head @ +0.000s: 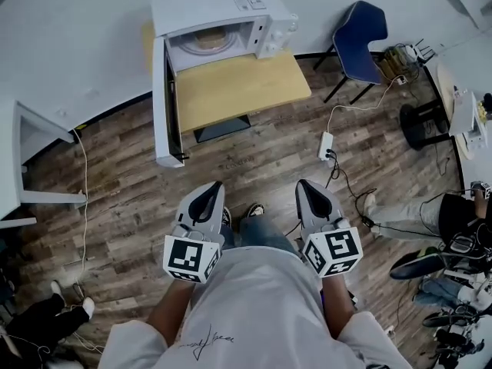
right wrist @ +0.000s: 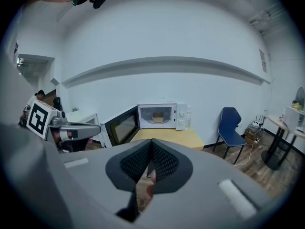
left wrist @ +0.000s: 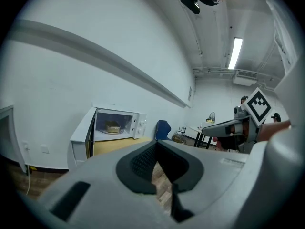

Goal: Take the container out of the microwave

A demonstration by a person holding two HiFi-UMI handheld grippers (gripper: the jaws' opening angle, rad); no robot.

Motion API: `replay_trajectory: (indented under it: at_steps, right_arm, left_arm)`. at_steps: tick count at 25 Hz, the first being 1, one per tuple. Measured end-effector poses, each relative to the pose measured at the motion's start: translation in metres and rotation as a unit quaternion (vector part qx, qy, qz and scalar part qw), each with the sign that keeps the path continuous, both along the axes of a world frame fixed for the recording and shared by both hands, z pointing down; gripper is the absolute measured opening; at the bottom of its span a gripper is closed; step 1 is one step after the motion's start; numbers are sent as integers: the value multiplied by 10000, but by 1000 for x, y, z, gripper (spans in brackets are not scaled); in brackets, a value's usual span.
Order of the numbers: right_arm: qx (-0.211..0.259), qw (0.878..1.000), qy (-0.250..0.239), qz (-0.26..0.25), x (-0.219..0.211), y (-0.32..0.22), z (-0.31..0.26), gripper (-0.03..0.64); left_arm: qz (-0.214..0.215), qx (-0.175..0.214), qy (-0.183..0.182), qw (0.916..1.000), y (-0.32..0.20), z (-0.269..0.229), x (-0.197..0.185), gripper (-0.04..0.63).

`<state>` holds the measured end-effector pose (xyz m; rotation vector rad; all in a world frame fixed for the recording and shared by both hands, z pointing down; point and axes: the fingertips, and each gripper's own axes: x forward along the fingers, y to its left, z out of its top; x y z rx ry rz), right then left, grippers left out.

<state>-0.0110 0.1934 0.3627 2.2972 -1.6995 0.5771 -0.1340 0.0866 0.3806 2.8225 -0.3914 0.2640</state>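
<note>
Container (head: 206, 41) inside microwave (head: 231, 10); door (head: 160, 106) wide open beside table (head: 238, 91) edge.

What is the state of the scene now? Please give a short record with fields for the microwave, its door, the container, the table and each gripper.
microwave: stands on the wooden table, by the wall
door: wide open, on the left in the head view
container: inside the microwave, not yet taken out
left gripper: fingers together, empty, well short of the microwave
right gripper: fingers together, empty, well short of the microwave
</note>
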Motion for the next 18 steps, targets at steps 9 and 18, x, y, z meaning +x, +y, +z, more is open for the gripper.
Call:
replay_trajectory:
  at_steps: [9,18]
  right_arm:
    - [387,9987,265,198,36,-29,-13,12]
    - [340,9947,341,-910,67,-103,-3,12]
  left_arm:
    - [-62,-4,54,10000,-16,-8,21,3]
    - [-304,639,-170,9974,-56,-26,78,3]
